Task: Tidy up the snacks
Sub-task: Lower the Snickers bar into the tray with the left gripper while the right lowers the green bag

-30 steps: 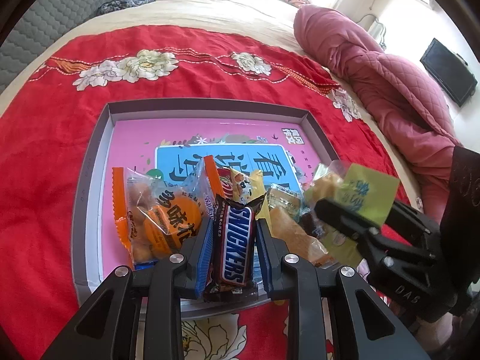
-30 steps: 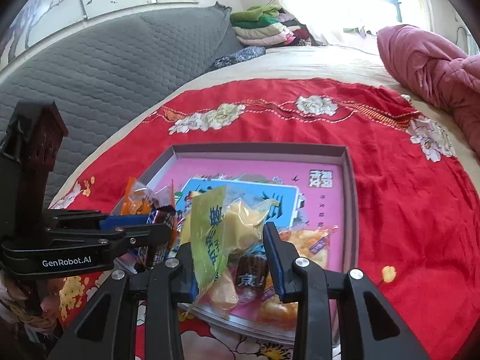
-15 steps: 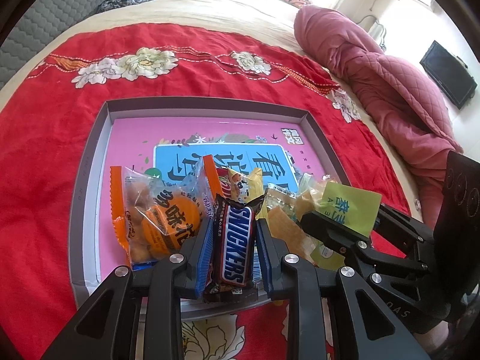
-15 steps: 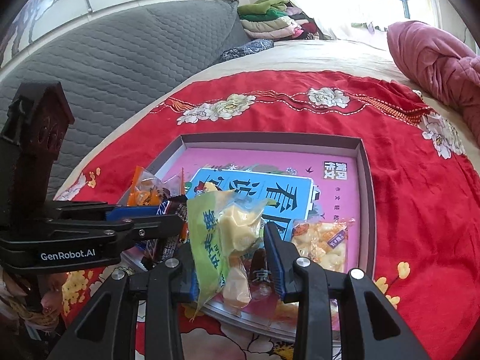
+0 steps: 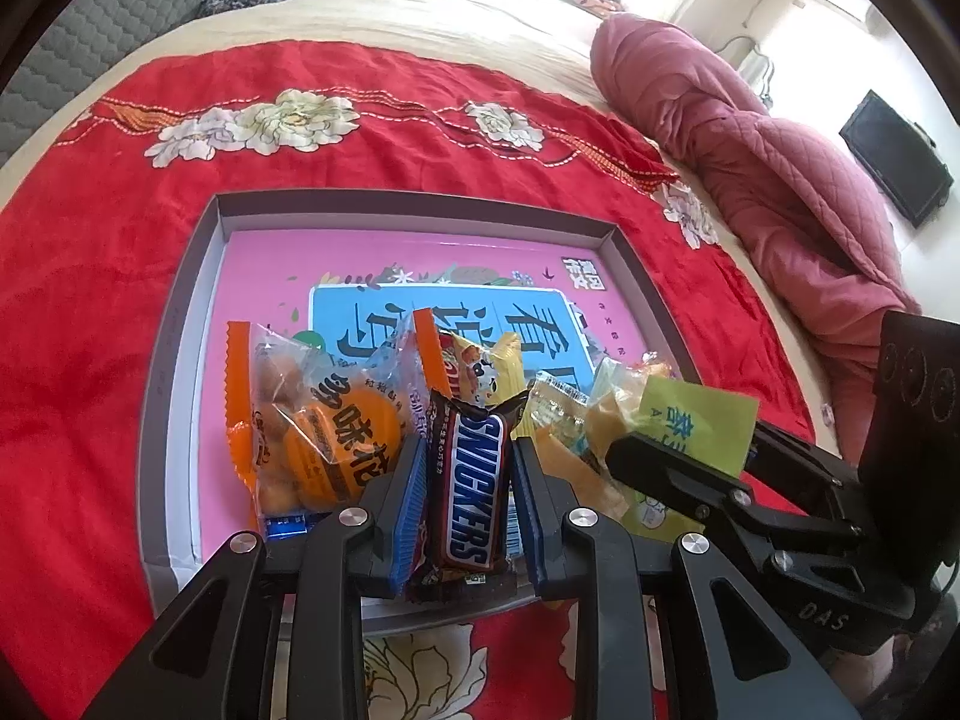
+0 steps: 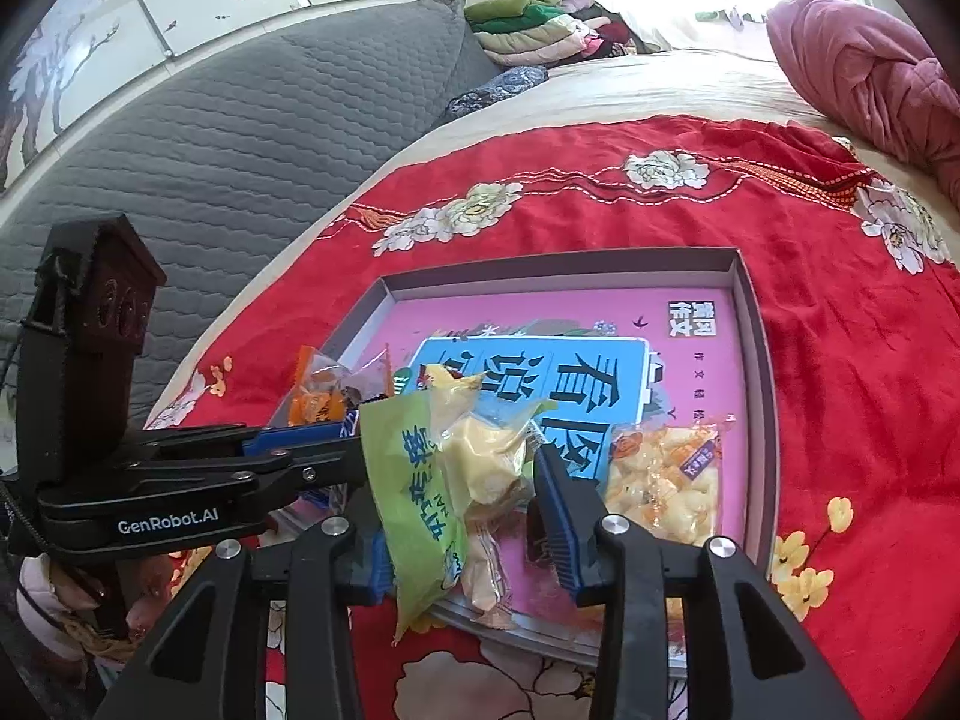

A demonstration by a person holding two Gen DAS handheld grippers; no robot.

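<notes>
My left gripper [image 5: 468,468] clamps a bar [image 5: 471,483] printed "SNICKERS", my gripper's side [image 6: 168,525] reads "GenRobot.AI", my other gripper's body [image 5: 825,624] "DAS", and the tray [image 6: 753,360] shows large Chinese characters.

A bed [image 5: 420,18] with a beige cover carries everything. A red blanket [image 5: 90,276] with white flower embroidery is spread over its near part. On the blanket lies a shallow grey tray [image 5: 180,324] with a pink and blue printed bottom, near the front edge. On the right side of the bed lies a bunched pink quilt [image 5: 750,138]. At the far end sit a stack of folded clothes [image 6: 534,21] and a dark patterned cushion [image 6: 498,90], next to a grey quilted headboard [image 6: 240,138] on the left.
</notes>
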